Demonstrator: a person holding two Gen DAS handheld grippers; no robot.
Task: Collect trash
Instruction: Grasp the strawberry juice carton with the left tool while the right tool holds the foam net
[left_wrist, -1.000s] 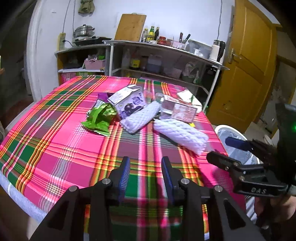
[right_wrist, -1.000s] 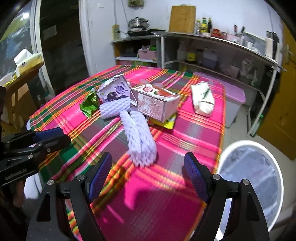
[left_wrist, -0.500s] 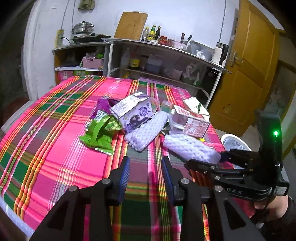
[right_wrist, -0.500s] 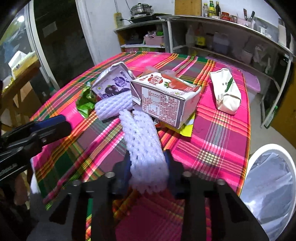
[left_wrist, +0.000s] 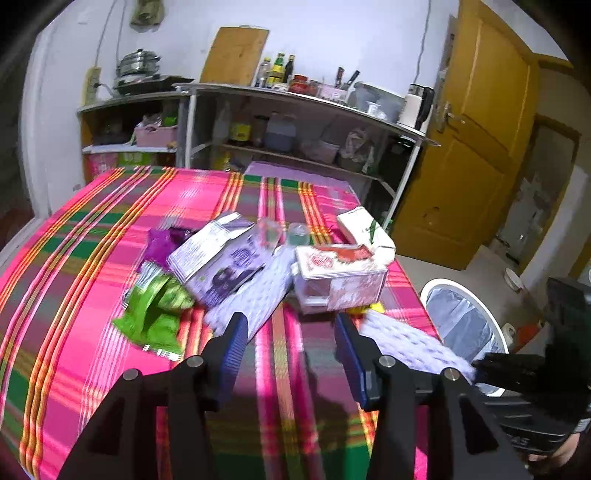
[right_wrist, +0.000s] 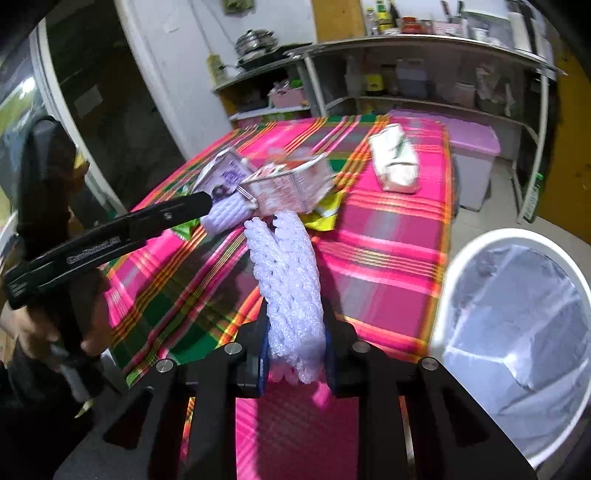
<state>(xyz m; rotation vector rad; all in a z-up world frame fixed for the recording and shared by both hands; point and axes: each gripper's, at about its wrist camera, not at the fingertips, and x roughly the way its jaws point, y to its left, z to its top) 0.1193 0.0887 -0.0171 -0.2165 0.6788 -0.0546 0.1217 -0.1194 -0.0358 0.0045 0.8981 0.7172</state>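
Observation:
My right gripper (right_wrist: 295, 332) is closing, its pads pressing the near end of a white foam net sleeve (right_wrist: 288, 266). The sleeve reaches out over the table's right corner toward the cartons, and it also shows in the left wrist view (left_wrist: 406, 343). My left gripper (left_wrist: 290, 328) is opening with nothing between its jaws, low over the plaid cloth. Just ahead of it lie a second foam net (left_wrist: 258, 295), a purple carton (left_wrist: 221, 266), a red-and-white carton (left_wrist: 340, 280) and a green wrapper (left_wrist: 155, 314).
A white bin with a plastic liner (right_wrist: 517, 314) stands on the floor beside the table's right edge. A white tissue pack (right_wrist: 395, 162) lies farther back on the cloth. Shelves with kitchenware line the wall behind, and a yellow door is on the right.
The right gripper went from wide open to shut on the foam net and drew it away from the cartons. The left gripper moved closer to the pile and its jaws widened.

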